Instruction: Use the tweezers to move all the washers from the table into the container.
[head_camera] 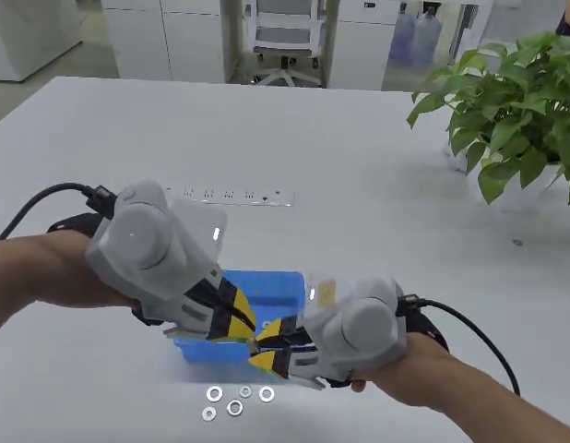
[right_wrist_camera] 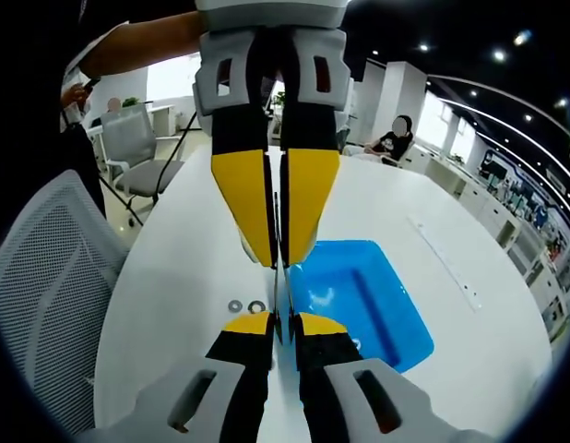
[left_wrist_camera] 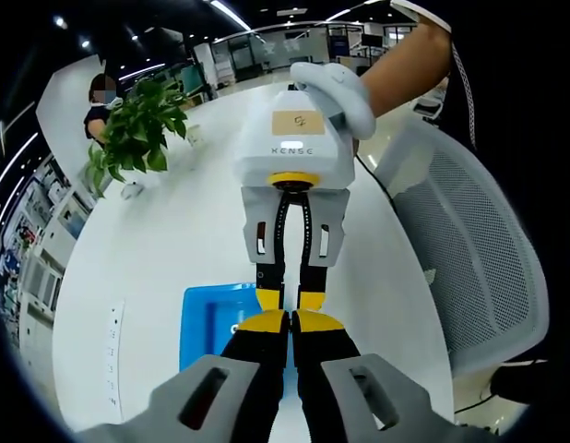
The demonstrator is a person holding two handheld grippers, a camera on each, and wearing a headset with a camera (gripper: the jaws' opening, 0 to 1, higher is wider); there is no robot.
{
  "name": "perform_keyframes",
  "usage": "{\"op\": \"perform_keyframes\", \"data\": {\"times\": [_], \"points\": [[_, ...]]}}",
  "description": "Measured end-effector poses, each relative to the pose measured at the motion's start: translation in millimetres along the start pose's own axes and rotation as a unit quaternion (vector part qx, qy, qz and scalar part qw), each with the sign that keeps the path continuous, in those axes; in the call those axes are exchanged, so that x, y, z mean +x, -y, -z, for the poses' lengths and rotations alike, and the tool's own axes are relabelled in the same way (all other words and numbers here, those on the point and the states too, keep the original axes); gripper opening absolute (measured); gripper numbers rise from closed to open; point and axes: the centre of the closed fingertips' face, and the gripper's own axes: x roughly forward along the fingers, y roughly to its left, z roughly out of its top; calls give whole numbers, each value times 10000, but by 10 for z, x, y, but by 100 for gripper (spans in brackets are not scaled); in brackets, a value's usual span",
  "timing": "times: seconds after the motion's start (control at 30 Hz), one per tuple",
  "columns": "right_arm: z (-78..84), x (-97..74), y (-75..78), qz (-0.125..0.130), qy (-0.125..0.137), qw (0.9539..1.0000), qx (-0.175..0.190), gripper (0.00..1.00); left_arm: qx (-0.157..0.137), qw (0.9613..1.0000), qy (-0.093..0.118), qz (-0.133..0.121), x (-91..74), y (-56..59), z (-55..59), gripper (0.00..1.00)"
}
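Observation:
Over the blue container (head_camera: 271, 286) my two grippers meet tip to tip. The left gripper (head_camera: 251, 330) comes from the left, the right gripper (head_camera: 258, 351) from the right. In the right gripper view a thin dark pair of tweezers (right_wrist_camera: 277, 297) runs from my right gripper (right_wrist_camera: 278, 325) up into the left gripper (right_wrist_camera: 276, 258), and both look shut on it. In the left gripper view the left gripper (left_wrist_camera: 291, 320) touches the right gripper (left_wrist_camera: 291, 297) beside the container (left_wrist_camera: 207, 318). Several washers (head_camera: 236, 401) lie on the table in front of the container (right_wrist_camera: 359, 295); two washers (right_wrist_camera: 246, 305) lie by its near side.
A potted plant (head_camera: 516, 120) stands at the far right of the white table (head_camera: 359, 185). A white power strip (head_camera: 230, 195) lies behind the container. An office chair (head_camera: 285, 37) stands beyond the table, and a mesh chair (left_wrist_camera: 469, 249) is beside its near edge.

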Motion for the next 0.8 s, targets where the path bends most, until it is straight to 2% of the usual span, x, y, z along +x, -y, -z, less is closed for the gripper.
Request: {"op": "perform_keyframes", "data": {"times": [0.37, 0.8], "points": [[130, 46, -124, -95, -39, 9999, 129, 11, -25, 9999, 28, 113, 120, 109, 65, 5], [246, 95, -187, -148, -93, 9995, 247, 11, -43, 9997, 14, 244, 228, 161, 119, 5]]}}
